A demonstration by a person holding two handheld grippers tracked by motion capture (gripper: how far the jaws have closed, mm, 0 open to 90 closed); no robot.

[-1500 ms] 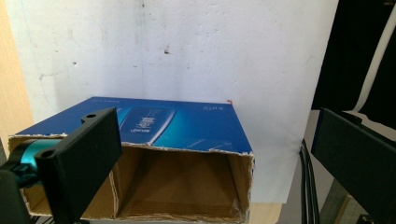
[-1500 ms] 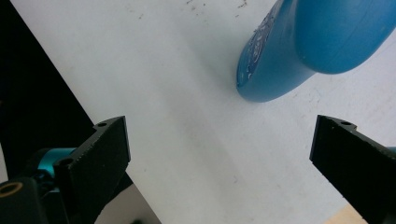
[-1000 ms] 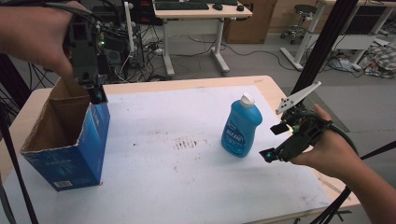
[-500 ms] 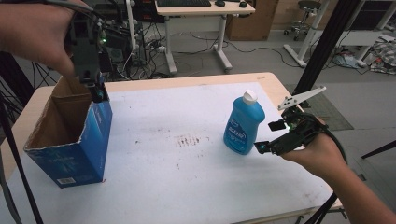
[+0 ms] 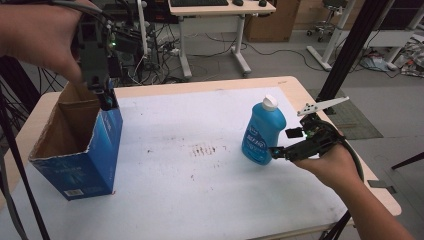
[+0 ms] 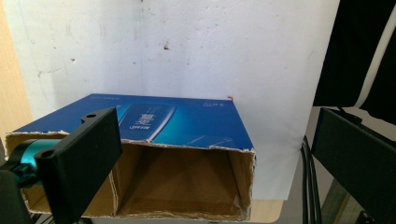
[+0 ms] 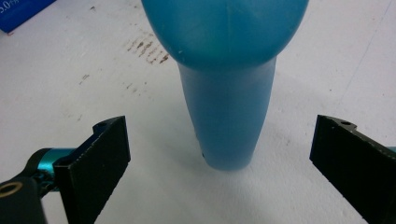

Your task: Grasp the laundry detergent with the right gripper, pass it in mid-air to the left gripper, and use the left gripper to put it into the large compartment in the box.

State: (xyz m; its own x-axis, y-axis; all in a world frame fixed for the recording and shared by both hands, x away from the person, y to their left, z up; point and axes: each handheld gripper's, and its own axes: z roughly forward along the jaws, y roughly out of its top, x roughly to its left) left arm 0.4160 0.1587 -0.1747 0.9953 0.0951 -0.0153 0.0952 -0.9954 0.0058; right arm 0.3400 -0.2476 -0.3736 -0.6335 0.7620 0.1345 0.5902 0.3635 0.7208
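Blue bottle [image 5: 262, 132] w/ white cap [image 5: 270, 102] is found upright on the white surface [image 5: 200, 190], right of centre. Right gripper [image 5: 282, 142] is held low at the bottle's right side, level w/ its lower half; its jaws are spread wide, one either side of the bottle, neither seen touching it. In the right gripper view the bottle [image 7: 229, 88] is seen between the two black jaws w/ clear gaps both sides, its base resting on the surface. Brown smudge marks [image 5: 205, 149] are noted on the surface just left of the bottle. Blue cardboard box [image 5: 80, 145], top open, stands near the left edge, well apart from the bottle. Left gripper [image 5: 107, 97] is held above the box's far right corner, approx. at rim level; contact w/ the rim cannot be told from the high view. In the left gripper view its jaws are parted wide, nothing between them, the open box [image 6: 182, 140] lying ahead w/ brown inside exposed.
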